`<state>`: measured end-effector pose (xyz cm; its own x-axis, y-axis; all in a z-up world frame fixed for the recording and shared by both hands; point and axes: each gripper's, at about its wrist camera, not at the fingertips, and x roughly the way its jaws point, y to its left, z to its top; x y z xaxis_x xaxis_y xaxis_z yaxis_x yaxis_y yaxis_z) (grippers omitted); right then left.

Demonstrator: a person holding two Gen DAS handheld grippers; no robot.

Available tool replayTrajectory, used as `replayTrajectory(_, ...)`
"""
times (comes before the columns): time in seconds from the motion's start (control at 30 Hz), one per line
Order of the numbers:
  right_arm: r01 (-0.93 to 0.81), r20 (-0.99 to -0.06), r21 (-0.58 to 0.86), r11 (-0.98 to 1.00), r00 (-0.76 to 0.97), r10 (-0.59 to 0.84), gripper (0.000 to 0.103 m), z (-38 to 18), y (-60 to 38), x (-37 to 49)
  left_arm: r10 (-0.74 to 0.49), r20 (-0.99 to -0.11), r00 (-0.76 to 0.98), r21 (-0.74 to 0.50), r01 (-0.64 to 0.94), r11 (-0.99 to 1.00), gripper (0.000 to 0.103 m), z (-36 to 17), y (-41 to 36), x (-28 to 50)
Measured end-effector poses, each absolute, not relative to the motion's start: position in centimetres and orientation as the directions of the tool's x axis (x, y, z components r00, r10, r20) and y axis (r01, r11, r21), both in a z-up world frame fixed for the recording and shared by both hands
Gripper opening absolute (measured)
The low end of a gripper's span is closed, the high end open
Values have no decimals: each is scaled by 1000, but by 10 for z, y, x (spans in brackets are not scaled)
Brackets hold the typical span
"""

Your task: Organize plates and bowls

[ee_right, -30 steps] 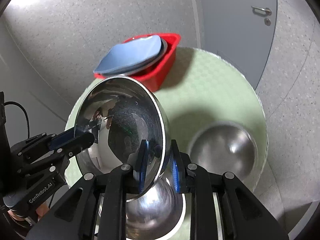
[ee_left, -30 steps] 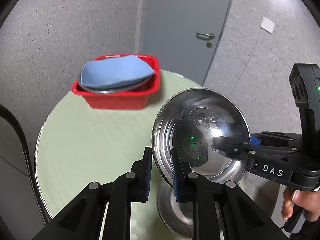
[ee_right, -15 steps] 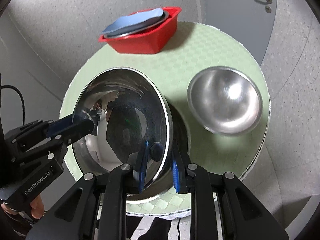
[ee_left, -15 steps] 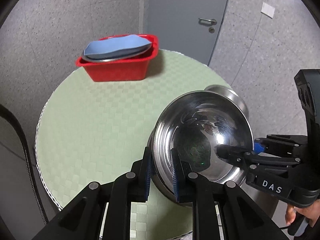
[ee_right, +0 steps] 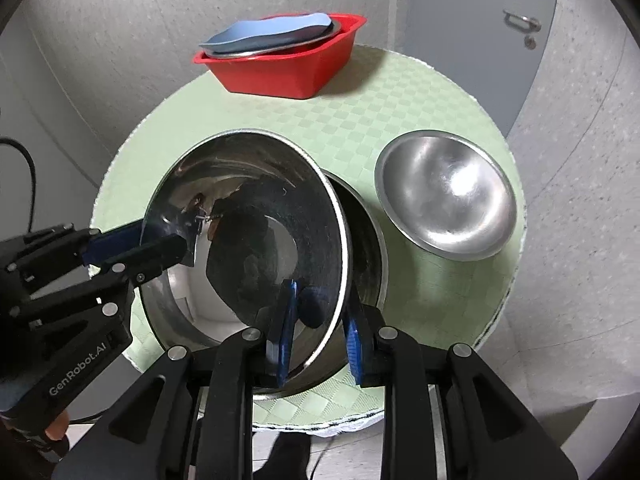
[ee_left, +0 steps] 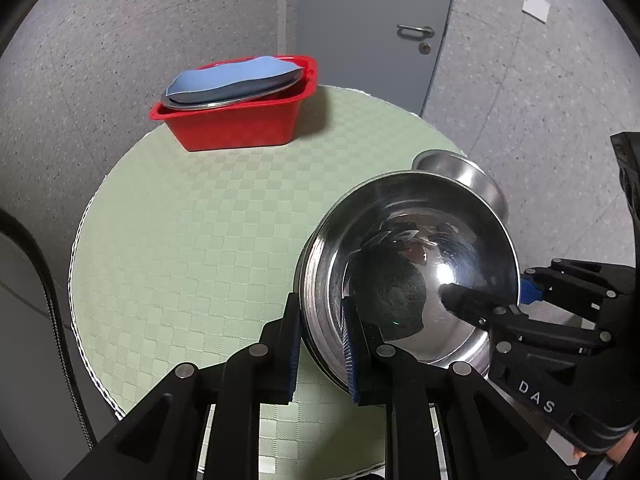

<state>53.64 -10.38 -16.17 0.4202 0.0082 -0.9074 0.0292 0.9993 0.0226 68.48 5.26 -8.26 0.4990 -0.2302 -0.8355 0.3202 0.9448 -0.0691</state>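
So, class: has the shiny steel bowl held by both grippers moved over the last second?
Yes. The shiny steel bowl has come down, away from the red plastic tub, into another bowl on the table.

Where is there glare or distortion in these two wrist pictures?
Left wrist view: the held steel bowl mirrors the room, with a bright glint near the right gripper; fisheye curves the round table. Right wrist view: soft glare in the smaller steel bowl; the red tub casts a shadow rightward.

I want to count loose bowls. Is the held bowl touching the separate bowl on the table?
Apart. The right wrist view shows green tablecloth between the held bowl and the separate bowl.
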Motion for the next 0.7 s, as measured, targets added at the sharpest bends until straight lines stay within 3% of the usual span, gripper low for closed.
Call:
replayTrajectory(0.3,41,-896,-73,997,436,-83,36,-163,-90,528,-214,-838,502,-43,329,943,18,-84,51,684)
replayTrajectory(0.4,35,-892,-77,996,444,-84,47,-163,-85,525,-215,-838,502,-43,332,942,19,-85,50,684)
replayTrajectory(0.57,31,-891,-85,996,445,-90,49,-163,-84,524,-211,-836,506,-41,327,944,21,-84,47,682)
replayTrajectory(0.7,35,-889,-52,998,454,-62,52,-161,-90,521,-228,-837,497,-68,318,946,30,-86,49,682)
